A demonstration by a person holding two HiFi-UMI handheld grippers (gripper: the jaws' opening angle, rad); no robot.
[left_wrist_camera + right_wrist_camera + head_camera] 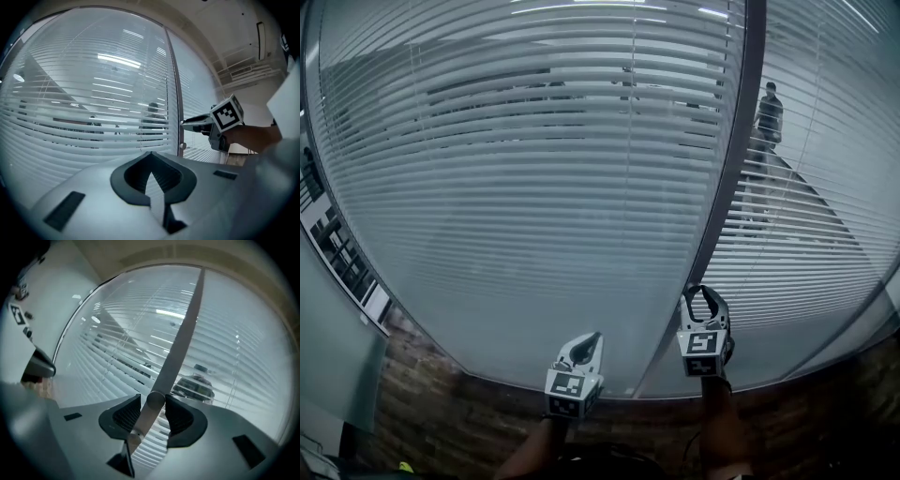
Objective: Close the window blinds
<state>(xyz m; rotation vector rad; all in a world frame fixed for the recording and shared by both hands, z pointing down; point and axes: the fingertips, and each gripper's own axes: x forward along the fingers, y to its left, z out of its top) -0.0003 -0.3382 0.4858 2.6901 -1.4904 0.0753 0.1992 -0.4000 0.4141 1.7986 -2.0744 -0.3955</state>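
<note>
White slatted window blinds (534, 187) look only half-turned, see-through; right gripper (153, 401) loosely straddles the small round grey knob (156, 399); left gripper (150, 154) is pinched together, empty.

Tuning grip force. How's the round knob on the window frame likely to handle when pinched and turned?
The knob looks smooth, round and metallic, so a grip may slip when twisting. It is mounted on the window frame, so it probably only rotates in place. Short and solid-looking: likely stiff, not fragile.
</note>
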